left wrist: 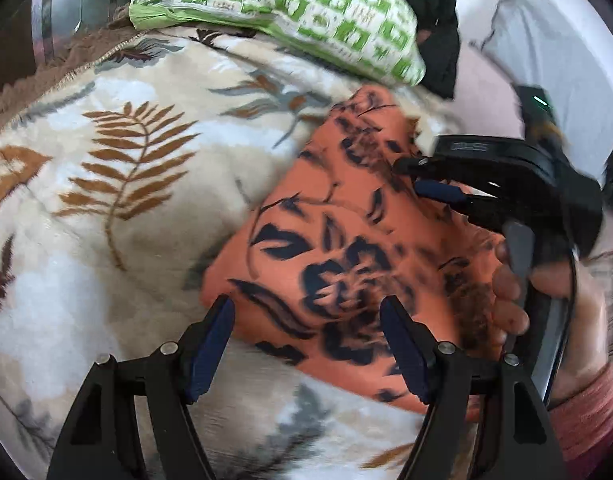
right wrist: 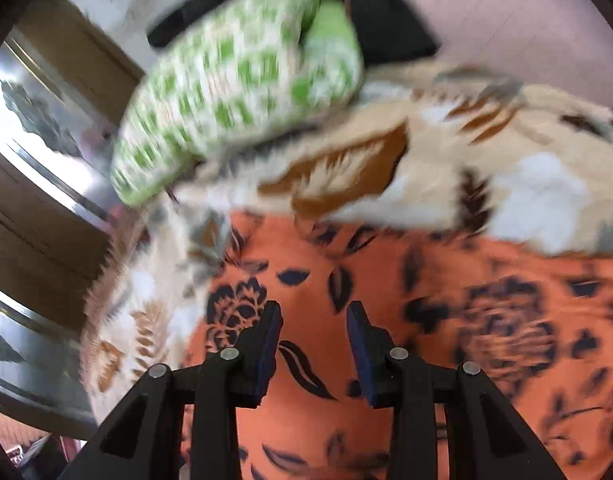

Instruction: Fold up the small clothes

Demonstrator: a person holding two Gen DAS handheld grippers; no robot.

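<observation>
An orange cloth with dark flower print [left wrist: 338, 240] lies spread on a leaf-patterned blanket [left wrist: 118, 168]. My left gripper [left wrist: 306, 308] stands wide open just over the cloth's near-left edge, and its pads touch nothing. From the right, my right gripper [left wrist: 424, 178] reaches over the cloth's far corner, held by a person's hand [left wrist: 510, 292]. In the blurred right wrist view the right gripper [right wrist: 314, 316] hovers over the orange cloth [right wrist: 426, 340]. Its pads stand a narrow gap apart with nothing pinched between them.
A green-and-white patterned pillow [left wrist: 290, 8] [right wrist: 234, 92] rests on the blanket's [right wrist: 526, 168] far side, with a black garment [left wrist: 438, 28] [right wrist: 386, 20] behind it. Wood and metal furniture [right wrist: 38, 132] stands past the blanket's edge.
</observation>
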